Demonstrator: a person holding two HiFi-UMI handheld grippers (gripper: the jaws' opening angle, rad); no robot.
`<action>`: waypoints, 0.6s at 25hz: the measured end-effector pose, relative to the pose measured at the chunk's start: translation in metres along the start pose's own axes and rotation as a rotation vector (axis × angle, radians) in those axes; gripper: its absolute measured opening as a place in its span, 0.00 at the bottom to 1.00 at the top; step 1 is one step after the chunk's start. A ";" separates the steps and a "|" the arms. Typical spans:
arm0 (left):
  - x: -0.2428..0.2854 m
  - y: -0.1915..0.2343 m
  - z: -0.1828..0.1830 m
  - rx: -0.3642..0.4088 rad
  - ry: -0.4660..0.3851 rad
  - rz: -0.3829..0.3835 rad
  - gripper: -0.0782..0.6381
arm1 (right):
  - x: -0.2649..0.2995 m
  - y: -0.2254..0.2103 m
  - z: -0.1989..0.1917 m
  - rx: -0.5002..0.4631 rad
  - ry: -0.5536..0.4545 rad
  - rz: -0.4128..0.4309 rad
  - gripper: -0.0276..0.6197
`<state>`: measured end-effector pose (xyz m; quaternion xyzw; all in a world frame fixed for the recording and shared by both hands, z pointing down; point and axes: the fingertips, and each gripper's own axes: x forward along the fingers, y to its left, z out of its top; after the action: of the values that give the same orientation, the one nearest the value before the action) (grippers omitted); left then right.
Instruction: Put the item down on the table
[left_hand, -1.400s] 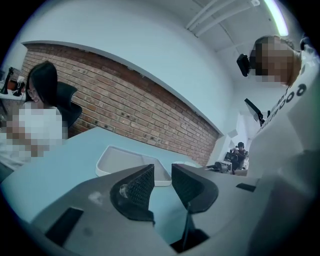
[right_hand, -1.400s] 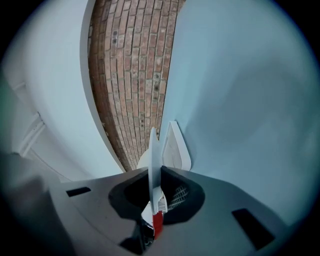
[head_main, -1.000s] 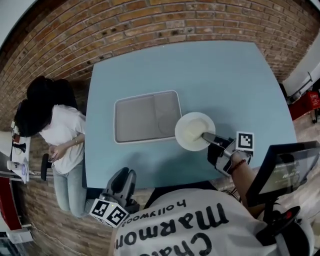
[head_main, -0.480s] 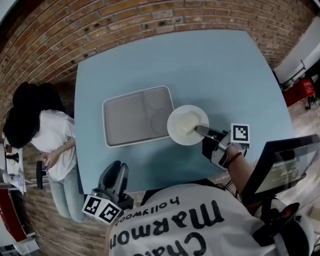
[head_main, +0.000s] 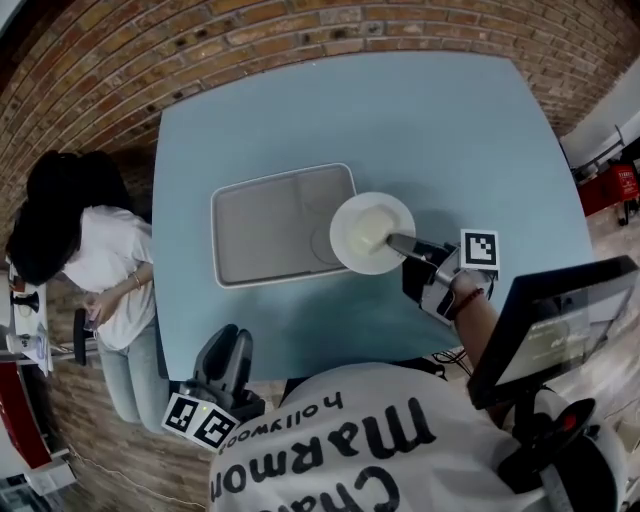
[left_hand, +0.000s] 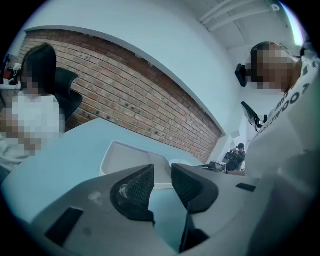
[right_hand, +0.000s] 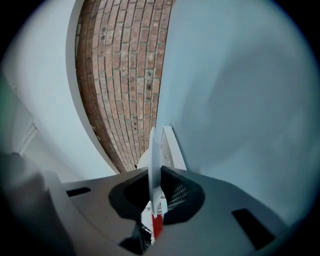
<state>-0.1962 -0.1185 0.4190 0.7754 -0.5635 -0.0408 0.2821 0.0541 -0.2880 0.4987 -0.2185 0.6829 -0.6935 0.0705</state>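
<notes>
- Grips with the right claw (head_main: 395, 241) the near rim of a white plate (head_main: 370, 230).
- Shows, in the right gripper view, both jaws of that claw (right_hand: 159, 187) pressed flat on the thin rim, with the plate (right_hand: 152, 150) seen edge-on.
- Places the plate over the blue table (head_main: 450, 130), near the middle, its far-left part overlapping the right edge of a grey tray (head_main: 270, 225).
- Cannot tell whether the plate rests on the tray's edge or hangs just above it.
- Holds the left claw (head_main: 232, 338) off the table's near edge, well apart from plate and tray.
- Shows, in the left gripper view, a narrow gap between that claw's (left_hand: 162, 180) ribbed pads, with nothing in it and the tray (left_hand: 125, 155) beyond.
- Has a person in a white shirt (head_main: 105, 260) at the table's left side, and a brick wall (head_main: 300, 40) behind.
</notes>
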 end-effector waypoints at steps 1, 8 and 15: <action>0.000 0.002 0.000 -0.002 -0.001 0.006 0.26 | 0.003 0.000 0.002 0.000 0.000 0.002 0.09; 0.002 0.012 0.005 -0.007 -0.006 0.014 0.26 | 0.018 0.000 0.011 -0.004 -0.011 -0.002 0.09; 0.009 0.017 0.005 -0.020 0.006 0.008 0.26 | 0.021 -0.003 0.023 -0.028 -0.028 -0.044 0.09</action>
<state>-0.2087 -0.1322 0.4256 0.7702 -0.5655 -0.0431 0.2918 0.0451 -0.3169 0.5057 -0.2441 0.6864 -0.6822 0.0617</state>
